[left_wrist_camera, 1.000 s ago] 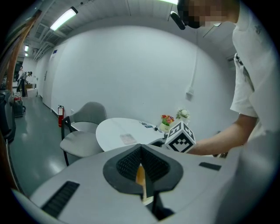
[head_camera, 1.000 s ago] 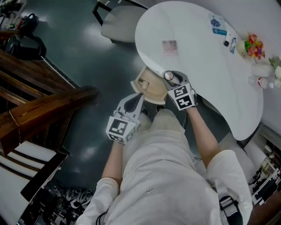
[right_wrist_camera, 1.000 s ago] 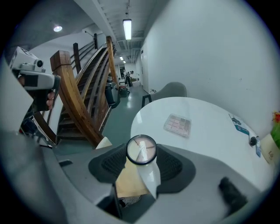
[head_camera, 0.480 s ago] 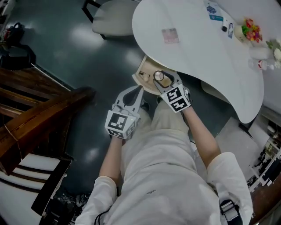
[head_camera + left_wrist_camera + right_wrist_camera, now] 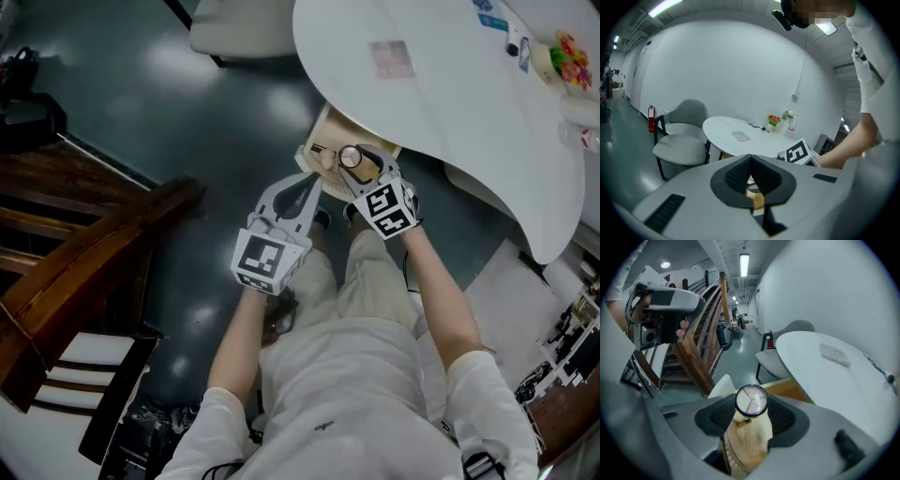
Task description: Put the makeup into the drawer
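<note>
White round table (image 5: 450,103) above open drawer (image 5: 323,142); right gripper (image 5: 751,414) pinches makeup (image 5: 751,400), left gripper (image 5: 312,181) jaws together.

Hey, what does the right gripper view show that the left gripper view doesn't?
Only the right gripper view: the round compact clamped in the right gripper, and the wooden staircase.
Only the left gripper view: the flowers on the white table, and the left gripper shut on nothing.
Both: the white table, the grey chair and the red fire extinguisher.
</note>
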Motion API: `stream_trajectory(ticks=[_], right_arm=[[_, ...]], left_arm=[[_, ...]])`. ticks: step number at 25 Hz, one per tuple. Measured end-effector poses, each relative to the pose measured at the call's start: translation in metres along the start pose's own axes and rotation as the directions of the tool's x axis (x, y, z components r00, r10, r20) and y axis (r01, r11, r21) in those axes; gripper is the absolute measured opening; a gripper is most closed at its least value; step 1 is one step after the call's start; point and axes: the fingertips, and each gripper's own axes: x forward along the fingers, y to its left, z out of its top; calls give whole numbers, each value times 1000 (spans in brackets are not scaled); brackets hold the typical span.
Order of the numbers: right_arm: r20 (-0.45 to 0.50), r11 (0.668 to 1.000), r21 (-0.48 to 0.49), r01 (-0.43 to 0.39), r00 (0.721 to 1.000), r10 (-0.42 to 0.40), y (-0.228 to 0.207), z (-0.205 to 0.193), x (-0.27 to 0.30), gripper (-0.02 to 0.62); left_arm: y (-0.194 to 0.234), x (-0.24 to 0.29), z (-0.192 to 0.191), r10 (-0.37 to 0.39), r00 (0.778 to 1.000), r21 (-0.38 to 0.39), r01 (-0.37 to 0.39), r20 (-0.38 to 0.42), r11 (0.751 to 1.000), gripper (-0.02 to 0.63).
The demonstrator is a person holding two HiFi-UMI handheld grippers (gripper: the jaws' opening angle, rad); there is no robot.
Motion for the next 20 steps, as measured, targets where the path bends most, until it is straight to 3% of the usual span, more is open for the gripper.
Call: stream_trajectory(ticks=[20], right_arm=[[-74,988,-149,-51,996,40,-22,-39,136,216]], left_arm=[[54,37,-63,78,996,-35,-76,35,996,8]])
